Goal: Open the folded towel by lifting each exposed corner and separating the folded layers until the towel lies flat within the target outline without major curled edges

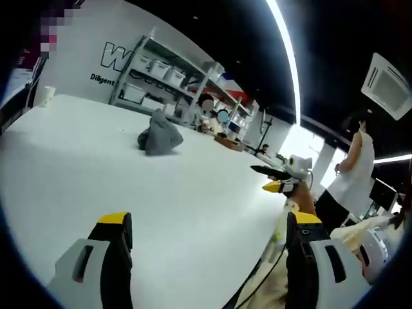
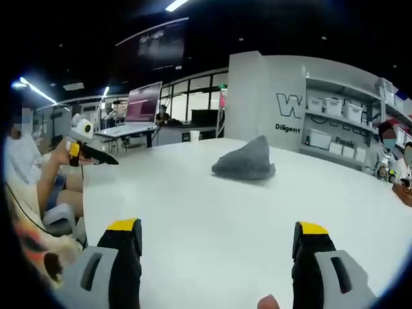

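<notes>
Step in hand, by my reading: approach, nothing gripped yet. The towel (image 1: 159,134) sits as a grey crumpled heap on the white tabletop (image 1: 96,187), upper centre-left of the left gripper view and just right of centre in the right gripper view (image 2: 245,163). Peaked, bunched, no flat fold visible; no target outline can be made out.

Left gripper (image 1: 209,226): jaws wide apart, empty, at the bottom of frame, well short of the towel. Right gripper (image 2: 219,233): jaws likewise spread and empty, well apart from the heap.

Next move likely calls for bringing both grippers in to the heap and finding a free corner; none is clearly exposed from here, so a low edge may have to serve.

Differences between views: the left gripper view catches a standing person (image 1: 353,168) in white at right and another handheld gripper (image 1: 283,175) mid-right. The right gripper view shows a seated person's arm (image 2: 50,168) holding a gripper (image 2: 87,147) at left, plus desks with monitors behind. Shelving (image 1: 168,76) with bins appears in both.
</notes>
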Tool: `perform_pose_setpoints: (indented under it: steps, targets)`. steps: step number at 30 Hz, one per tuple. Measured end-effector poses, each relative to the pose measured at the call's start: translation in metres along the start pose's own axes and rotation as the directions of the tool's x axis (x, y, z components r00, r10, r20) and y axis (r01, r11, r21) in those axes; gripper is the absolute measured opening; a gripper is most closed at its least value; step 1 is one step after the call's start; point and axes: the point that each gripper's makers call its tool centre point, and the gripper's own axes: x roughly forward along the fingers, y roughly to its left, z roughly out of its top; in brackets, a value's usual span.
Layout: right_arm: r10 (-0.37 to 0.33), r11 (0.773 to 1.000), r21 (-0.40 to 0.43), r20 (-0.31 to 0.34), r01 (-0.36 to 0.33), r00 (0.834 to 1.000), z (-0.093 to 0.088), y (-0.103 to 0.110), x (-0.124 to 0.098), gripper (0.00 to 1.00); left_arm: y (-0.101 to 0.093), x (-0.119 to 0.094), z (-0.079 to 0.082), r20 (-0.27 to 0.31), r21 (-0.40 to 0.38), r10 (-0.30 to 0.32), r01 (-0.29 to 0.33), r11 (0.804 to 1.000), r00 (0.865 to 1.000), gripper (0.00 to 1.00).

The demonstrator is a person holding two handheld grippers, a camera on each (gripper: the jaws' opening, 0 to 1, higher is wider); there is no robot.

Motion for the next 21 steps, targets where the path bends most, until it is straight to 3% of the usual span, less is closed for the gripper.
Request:
perform_pose_setpoints:
  steps: [10,13,21]
  targets:
    - [0.033,0.999,0.0,0.068,-0.033,0.997,0.024,0.012,-0.012,0.97,-0.002,-0.006,0.007,0.018,0.019,0.004,-0.005,1.0,1.0,0.97]
    - [0.02,1.0,-0.018,0.057,-0.019,0.998,0.027,0.009,-0.011,0.97,-0.002,-0.006,0.006,0.007,0.033,0.006,-0.007,0.999,1.0,0.97]
    - [0.043,0.999,-0.027,0.099,-0.041,0.994,0.058,0.013,0.002,0.98,-0.007,-0.006,0.005,-0.016,0.08,0.016,-0.014,0.997,1.0,0.97]
